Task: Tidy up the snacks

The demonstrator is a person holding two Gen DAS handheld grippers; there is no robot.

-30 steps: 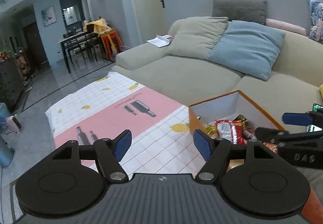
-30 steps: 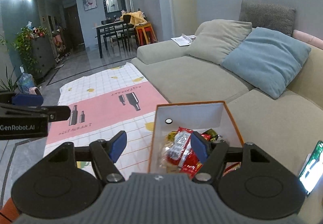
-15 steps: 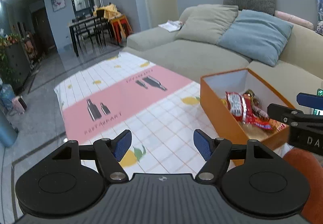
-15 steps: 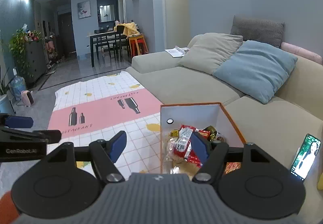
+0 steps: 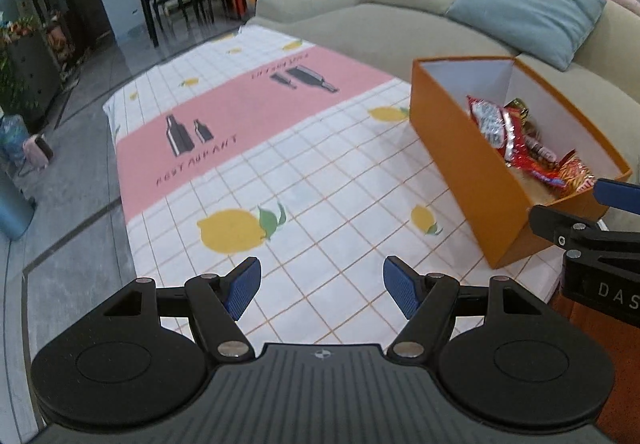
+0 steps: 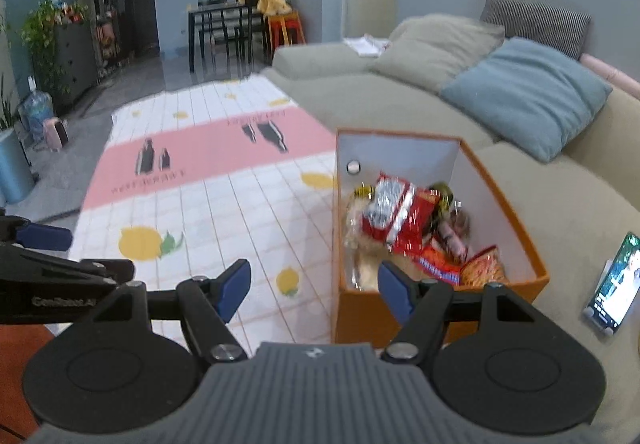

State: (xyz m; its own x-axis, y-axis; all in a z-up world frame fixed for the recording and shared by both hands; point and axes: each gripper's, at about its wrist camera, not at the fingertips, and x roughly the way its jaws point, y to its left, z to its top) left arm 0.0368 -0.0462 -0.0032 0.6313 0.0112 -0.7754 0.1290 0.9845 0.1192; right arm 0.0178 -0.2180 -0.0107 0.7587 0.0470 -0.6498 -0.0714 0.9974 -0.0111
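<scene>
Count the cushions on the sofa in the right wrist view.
3: a beige cushion, a blue cushion beside it, and a striped cushion behind both. More may lie beyond the frame.

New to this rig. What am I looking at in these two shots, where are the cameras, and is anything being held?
No robot arm here: a person carries a hand-held gripper in each hand, and each one has a fisheye camera looking forward along its two blue-padded fingers.

The left wrist view shows the left hand-held gripper at the bottom, with part of the other tool at the right edge. The right wrist view shows the right hand-held gripper, with the left tool at its left edge.

Both stand open and hold nothing.

Below them lies a checked tablecloth with a pink band and lemon prints. On it, near the sofa, stands an open orange box holding the snack packets. A lit phone lies on the sofa seat beside the box.
</scene>
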